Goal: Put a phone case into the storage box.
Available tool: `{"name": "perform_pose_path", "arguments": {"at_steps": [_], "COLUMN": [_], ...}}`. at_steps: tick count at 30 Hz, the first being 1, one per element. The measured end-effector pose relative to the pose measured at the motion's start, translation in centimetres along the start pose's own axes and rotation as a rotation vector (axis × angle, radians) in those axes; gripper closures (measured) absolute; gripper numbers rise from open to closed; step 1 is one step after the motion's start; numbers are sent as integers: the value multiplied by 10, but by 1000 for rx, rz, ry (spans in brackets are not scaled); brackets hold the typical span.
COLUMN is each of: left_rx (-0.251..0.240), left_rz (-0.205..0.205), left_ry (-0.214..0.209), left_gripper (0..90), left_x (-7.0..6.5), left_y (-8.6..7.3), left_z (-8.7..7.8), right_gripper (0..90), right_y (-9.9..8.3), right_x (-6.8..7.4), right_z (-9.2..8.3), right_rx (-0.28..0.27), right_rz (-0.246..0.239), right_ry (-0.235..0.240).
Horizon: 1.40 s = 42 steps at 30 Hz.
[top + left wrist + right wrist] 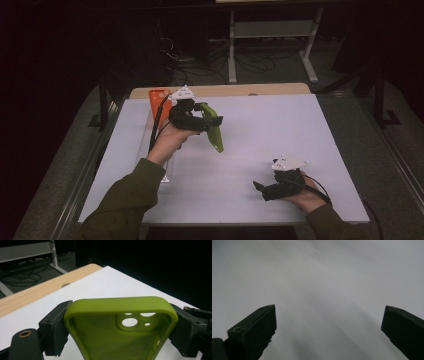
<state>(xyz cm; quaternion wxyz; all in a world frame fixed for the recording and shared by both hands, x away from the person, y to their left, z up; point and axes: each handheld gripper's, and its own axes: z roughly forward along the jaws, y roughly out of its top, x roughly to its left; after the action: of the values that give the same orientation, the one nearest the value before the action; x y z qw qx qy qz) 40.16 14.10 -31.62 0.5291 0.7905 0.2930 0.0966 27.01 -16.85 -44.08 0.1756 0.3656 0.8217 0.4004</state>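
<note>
A green phone case (pixel 214 127) hangs above the white table (pixel 260 135), held in my left gripper (pixel 202 117). In the left gripper view both black pads press on the sides of the green phone case (pixel 105 340), whose hollow inside and camera cut-outs face the camera, so my left gripper (pixel 120 325) is shut on it. An orange phone case (pixel 158 100) lies at the table's far left, behind that hand. My right gripper (pixel 260 188) rests low near the front right of the table. Its jaws stand wide apart in the right gripper view, with bare white table between them (pixel 329 325).
A wooden strip (pixel 240 90) runs along the table's far edge. A clear stand (pixel 165 172) sits by the left forearm. Beyond the table are a white frame's legs (pixel 232 55) and cables on a dark floor.
</note>
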Motion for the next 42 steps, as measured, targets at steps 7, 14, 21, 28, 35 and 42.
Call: {"name": "perform_pose_path", "arguments": {"at_steps": [7, 14, 21, 28, 35, 42], "left_rx": [-20, -40, -71, -65, -58, -33], "left_rz": [9, 9, -15, -10, -31, -55], "left_ry": [37, 92, 173, 272, 361, 464], "left_gripper": [152, 151, 151, 151, 151, 151], "left_x": [11, 23, 34, 47, 64, 77], "left_y": [13, 23, 29, 29, 26, 22], "left_z": [-11, -25, -41, -52, -64, -72], "right_gripper": [0, 0, 0, 0, 0, 0], "right_y": [0, 0, 0, 0, 0, 0], "right_x": [-1, 0, 0, 0, 0, -1], "right_z": [-1, -1, -1, 0, -1, -1], "right_rx": [-2, -3, -3, -4, -4, -4], "right_rz": [-3, 5, 7, 2, 11, 7], "right_ry": [-1, 1, 2, 2, -1, -4]}}
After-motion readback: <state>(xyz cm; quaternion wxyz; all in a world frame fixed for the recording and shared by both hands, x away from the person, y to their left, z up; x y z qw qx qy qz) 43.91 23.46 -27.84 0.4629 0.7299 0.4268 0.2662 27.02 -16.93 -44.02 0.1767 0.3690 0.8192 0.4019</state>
